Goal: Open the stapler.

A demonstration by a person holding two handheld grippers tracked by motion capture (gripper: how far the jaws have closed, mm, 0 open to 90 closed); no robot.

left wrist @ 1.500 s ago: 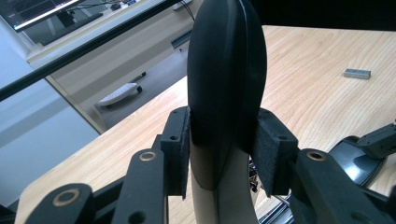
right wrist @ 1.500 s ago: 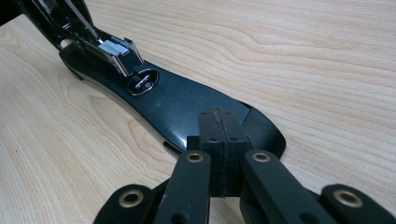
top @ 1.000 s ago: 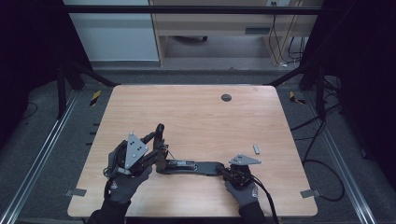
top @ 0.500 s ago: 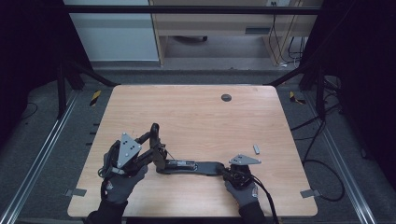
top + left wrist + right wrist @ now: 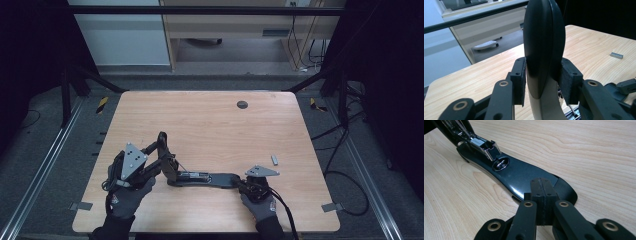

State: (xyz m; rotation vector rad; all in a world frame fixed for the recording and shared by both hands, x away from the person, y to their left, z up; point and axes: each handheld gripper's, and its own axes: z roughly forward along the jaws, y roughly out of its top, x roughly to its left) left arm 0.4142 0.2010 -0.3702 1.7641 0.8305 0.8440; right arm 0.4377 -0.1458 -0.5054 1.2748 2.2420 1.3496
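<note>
The opened stapler [image 5: 202,178] lies near the table's [image 5: 210,125] front edge, its base running left to right and its lid [image 5: 544,42] raised upright at the left end. The left gripper [image 5: 161,162] clamps that lid between its pads. The right gripper [image 5: 541,202], jaws closed together, presses down on the base's right tip.

The left tool [image 5: 159,161] sits near the table's near-left corner, held in a gloved left hand [image 5: 121,197] whose forearm comes in over the near edge. It angles toward the far right, and its jaws stand part-way apart, pads [image 5: 521,75] pressed on what stands between them. The right tool [image 5: 243,183], in a gloved right hand [image 5: 261,202] by the near edge, points left, its jaws closed pad to pad.
</note>
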